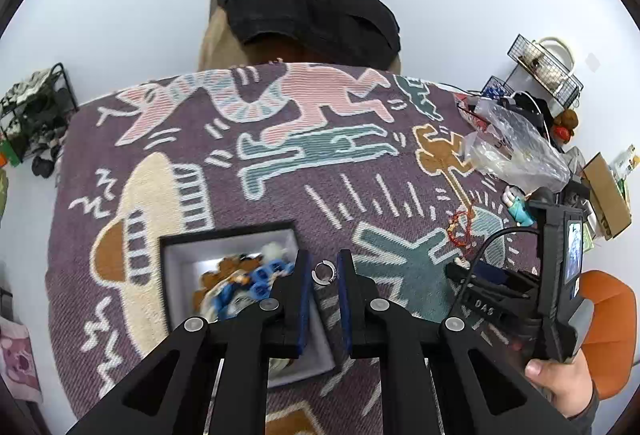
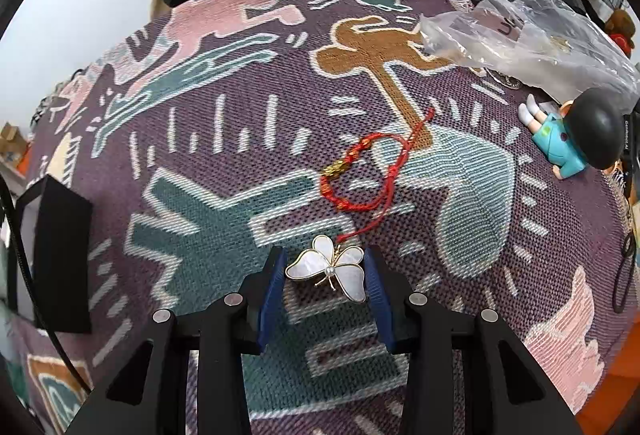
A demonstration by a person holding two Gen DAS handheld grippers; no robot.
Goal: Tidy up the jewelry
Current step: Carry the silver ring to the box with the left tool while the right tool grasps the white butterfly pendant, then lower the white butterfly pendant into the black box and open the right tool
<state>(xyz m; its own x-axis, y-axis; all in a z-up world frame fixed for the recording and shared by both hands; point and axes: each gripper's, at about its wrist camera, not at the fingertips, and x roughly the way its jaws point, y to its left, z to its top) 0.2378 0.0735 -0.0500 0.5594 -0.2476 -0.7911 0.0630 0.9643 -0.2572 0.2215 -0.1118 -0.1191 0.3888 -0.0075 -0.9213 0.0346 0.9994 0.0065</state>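
Note:
My left gripper (image 1: 323,272) holds a small silver ring (image 1: 322,272) between its blue pads, just right of an open black box (image 1: 230,235) with a white lining that holds several blue, white and brown trinkets. My right gripper (image 2: 325,271) is closed on a white mother-of-pearl butterfly brooch (image 2: 330,267) with gold edging, low over the patterned cloth (image 2: 224,171). A red string bracelet (image 2: 360,171) with a gold charm lies on the cloth just beyond the brooch; it also shows in the left wrist view (image 1: 462,227). The right gripper also shows in the left wrist view (image 1: 464,267).
A clear plastic bag (image 2: 520,39) lies at the far right of the table. A small figurine (image 2: 576,139) in a teal outfit lies beside it. A black hair tie (image 2: 626,275) lies at the right edge. Wire racks and clutter (image 1: 544,75) stand beyond the bag.

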